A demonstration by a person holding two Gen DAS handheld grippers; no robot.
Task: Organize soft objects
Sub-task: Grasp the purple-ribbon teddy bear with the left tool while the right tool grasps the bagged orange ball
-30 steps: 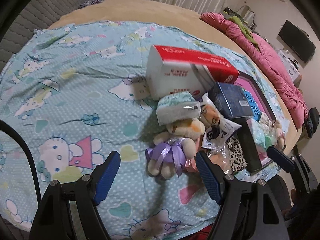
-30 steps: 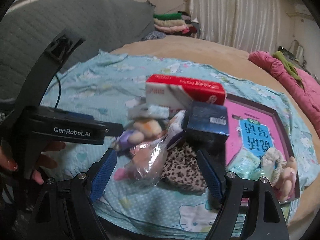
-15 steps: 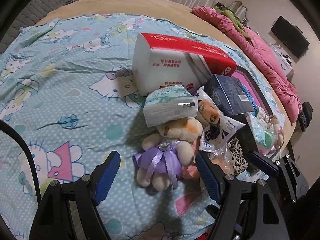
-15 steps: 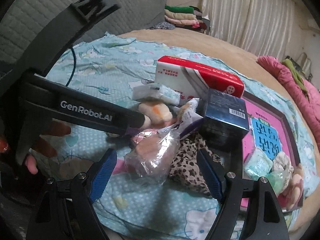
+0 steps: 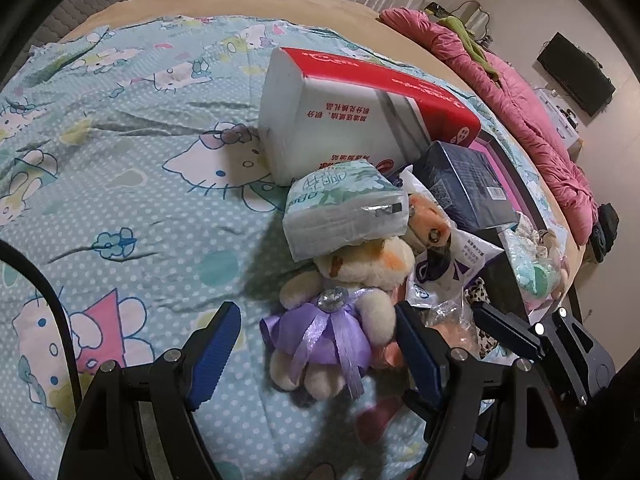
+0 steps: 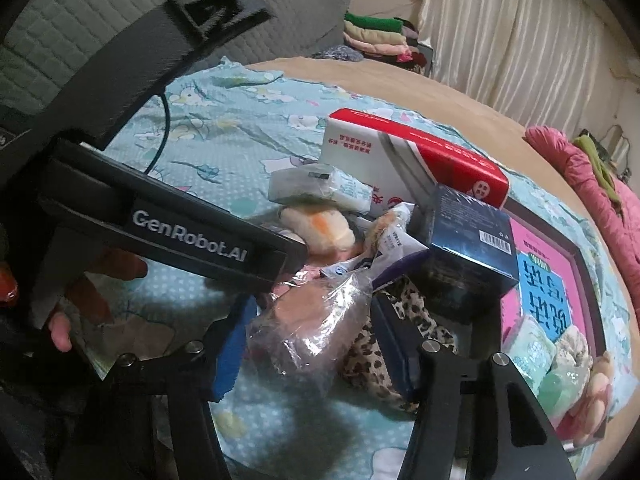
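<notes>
Plush bear in purple dress lies on cartoon bedsheet, between spread jaws of left gripper, untouched. Right gripper jaws closing around clear plastic bag; leopard-print cloth beside.

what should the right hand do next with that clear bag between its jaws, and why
Probably finish closing on the clear bag and lift it. The right gripper has the bag between its closing jaws, pads apparently not yet pressing, and the bag lies atop the leopard cloth, so it should come away freely.
</notes>
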